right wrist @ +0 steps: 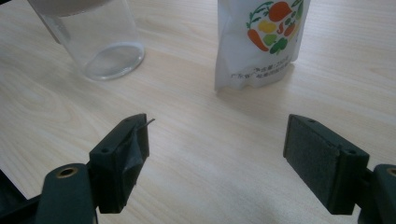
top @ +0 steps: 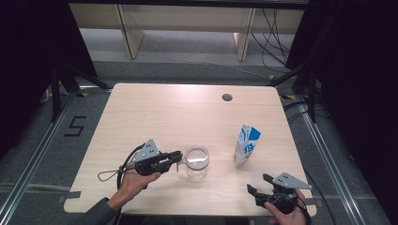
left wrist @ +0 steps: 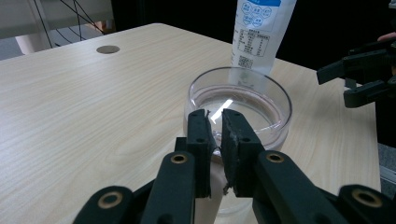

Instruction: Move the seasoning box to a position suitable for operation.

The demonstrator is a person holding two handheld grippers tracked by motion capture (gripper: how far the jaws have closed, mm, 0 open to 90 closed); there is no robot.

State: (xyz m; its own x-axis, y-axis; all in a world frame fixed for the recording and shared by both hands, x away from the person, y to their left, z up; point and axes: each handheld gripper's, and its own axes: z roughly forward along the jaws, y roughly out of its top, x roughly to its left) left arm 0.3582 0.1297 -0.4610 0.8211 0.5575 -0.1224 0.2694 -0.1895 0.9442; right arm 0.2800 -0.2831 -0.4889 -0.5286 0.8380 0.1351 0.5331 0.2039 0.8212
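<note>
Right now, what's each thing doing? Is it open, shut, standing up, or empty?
Left gripper: shut on the glass jar's rim.
Right gripper: open, holding nothing.
Glass jar: upright, lidless, looks empty.
Pouch: standing upright, untouched; cannot tell if its top is sealed.

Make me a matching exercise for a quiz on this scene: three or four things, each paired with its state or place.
Things:
1. left tongs
2. right tongs
3. glass jar
4. milk pouch

States:
A. jaws wide apart, holding nothing
B. stands upright, right of the jar
C. shut on the jar's rim
D. clear, open-topped, near the table's middle

Pairs: 1-C, 2-A, 3-D, 4-B
</note>
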